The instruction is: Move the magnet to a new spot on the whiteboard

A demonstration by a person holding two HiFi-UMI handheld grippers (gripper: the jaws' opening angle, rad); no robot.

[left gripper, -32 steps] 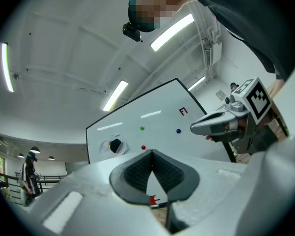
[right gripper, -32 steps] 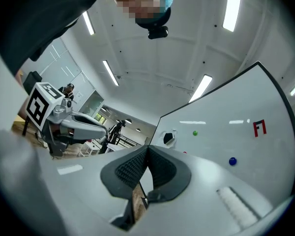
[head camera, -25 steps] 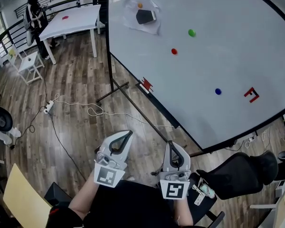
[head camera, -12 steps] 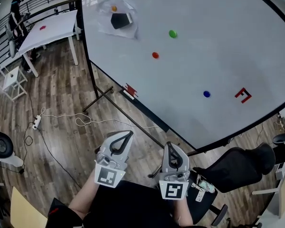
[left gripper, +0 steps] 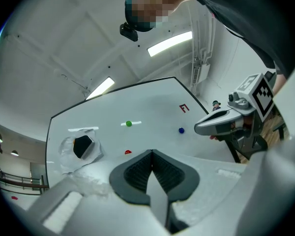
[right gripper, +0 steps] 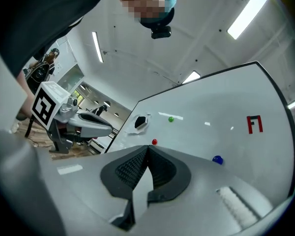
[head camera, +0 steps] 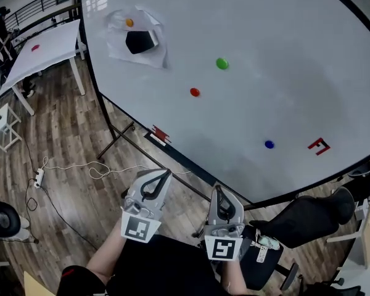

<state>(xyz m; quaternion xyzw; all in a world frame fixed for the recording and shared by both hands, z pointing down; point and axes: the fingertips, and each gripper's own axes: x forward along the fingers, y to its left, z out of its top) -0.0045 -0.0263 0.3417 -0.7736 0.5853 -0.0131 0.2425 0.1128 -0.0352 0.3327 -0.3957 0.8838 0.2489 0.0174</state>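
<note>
Facing the whiteboard (head camera: 277,48), both grippers low and empty.
We hold the left gripper (head camera: 164,173) and right gripper (head camera: 219,190) with jaws pressed together below its bottom edge; the green magnet (head camera: 222,63) sits mid-board, the red magnet (head camera: 195,92) lower, the blue magnet (head camera: 269,144) near that edge.

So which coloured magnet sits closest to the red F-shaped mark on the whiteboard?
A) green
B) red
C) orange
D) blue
D: in the head view the blue magnet sits just left of the red mark on the whiteboard, with no other magnet near it.
</note>
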